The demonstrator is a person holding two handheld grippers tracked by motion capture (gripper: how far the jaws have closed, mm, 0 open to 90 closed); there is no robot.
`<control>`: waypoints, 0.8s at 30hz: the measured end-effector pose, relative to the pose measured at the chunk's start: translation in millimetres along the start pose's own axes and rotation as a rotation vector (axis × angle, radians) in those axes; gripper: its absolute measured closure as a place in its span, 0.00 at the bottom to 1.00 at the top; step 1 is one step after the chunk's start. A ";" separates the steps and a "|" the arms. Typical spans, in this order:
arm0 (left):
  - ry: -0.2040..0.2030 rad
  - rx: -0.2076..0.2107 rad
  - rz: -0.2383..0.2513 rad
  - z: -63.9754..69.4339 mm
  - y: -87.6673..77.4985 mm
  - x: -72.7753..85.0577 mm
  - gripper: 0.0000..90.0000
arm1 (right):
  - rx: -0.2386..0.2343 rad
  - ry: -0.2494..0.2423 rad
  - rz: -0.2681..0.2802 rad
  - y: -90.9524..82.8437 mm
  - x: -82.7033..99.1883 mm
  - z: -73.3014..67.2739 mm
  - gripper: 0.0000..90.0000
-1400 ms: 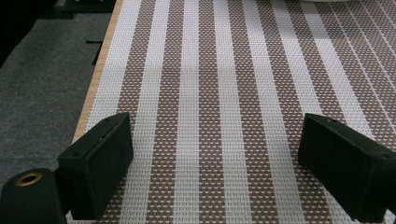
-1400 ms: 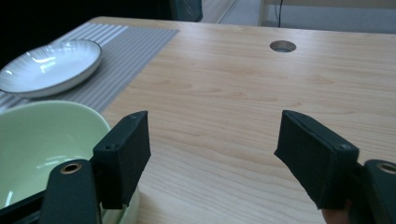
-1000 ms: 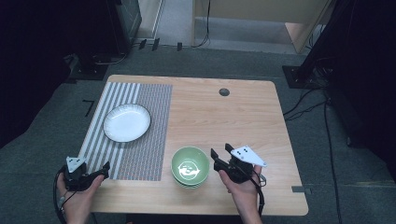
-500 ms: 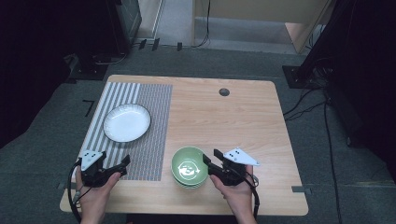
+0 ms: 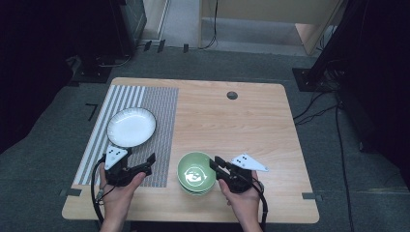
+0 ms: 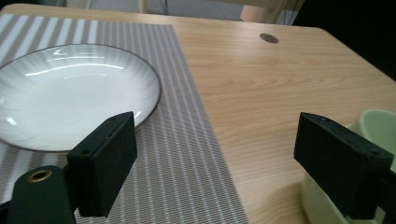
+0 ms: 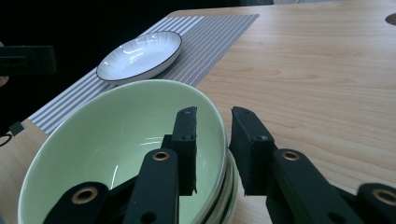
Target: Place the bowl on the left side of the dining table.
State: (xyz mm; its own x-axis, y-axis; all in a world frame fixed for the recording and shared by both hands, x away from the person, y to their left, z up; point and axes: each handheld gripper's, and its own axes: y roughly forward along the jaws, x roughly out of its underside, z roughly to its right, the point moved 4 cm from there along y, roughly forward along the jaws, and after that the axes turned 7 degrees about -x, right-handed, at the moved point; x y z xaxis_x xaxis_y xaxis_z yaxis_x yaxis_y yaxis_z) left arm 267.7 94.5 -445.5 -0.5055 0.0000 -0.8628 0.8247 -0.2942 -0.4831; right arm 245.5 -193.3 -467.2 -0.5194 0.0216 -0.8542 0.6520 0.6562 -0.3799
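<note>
Green bowls [image 5: 196, 173], stacked one inside another, stood near the table's [image 5: 251, 121] front edge, at about 6 o'clock from the table's middle. The right gripper [image 5: 218, 166] sat at the stack's 3 o'clock side, one jaw inside the top bowl and the other outside its rim; its jaws had just been closing, yet in the right gripper view a gap remained between the outer pad and the rim [image 7: 210, 109], so no clamp was confirmed. The left gripper [image 5: 147, 163] hovered over the striped placemat's [image 5: 159, 104] near corner, at the stack's 9 o'clock, jaws wide apart with nothing between them. A white plate [image 5: 131, 126] lay on the placemat at 11 o'clock from the bowls, well apart from them. A small dark round fitting [image 5: 232, 95] sat in the tabletop toward 12 o'clock.
</note>
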 end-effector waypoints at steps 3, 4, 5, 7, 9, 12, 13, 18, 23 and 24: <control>0.011 0.049 -0.012 9.5 0.9 0.6 0.16 | -0.001 0.014 -0.013 2.4 2.2 2.5 0.84; 0.015 0.057 -0.018 12.2 0.9 1.3 0.16 | -0.026 0.025 -0.014 3.2 3.0 3.3 0.86; 0.024 0.064 -0.018 14.4 1.0 2.1 0.16 | -0.026 0.025 -0.012 3.5 3.5 4.4 0.88; 0.045 0.078 -0.025 18.3 1.4 3.9 0.16 | -0.031 0.032 -0.008 3.6 4.2 5.7 0.88; 0.060 0.082 -0.025 20.8 2.1 5.7 0.16 | -0.030 0.022 -0.010 3.8 4.7 5.9 0.88; 0.067 0.078 -0.025 22.2 3.8 8.0 0.16 | -0.017 0.013 -0.008 4.6 5.0 5.1 0.85; 0.072 0.076 -0.026 23.3 4.6 8.6 0.16 | -0.008 0.009 -0.015 5.4 5.4 5.1 0.86; 0.095 0.092 -0.035 32.0 6.6 10.1 0.16 | 0.020 0.000 -0.025 7.7 7.5 5.1 0.90; 0.115 0.130 -0.044 48.9 7.5 9.7 0.16 | 0.056 -0.072 0.004 6.5 4.9 -0.2 0.99; 0.120 0.133 -0.046 51.6 8.0 9.8 0.16 | 0.061 -0.086 0.010 6.6 4.5 -1.0 0.99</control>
State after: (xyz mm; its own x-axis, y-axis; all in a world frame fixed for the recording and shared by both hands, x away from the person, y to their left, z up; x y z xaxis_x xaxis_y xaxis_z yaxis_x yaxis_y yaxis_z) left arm 256.2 42.8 -450.2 -0.5014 0.1278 -0.8558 0.7568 -0.4147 -0.5053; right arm 246.9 -188.2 -473.1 -0.4656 -0.0387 -0.8842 0.6902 0.6095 -0.3901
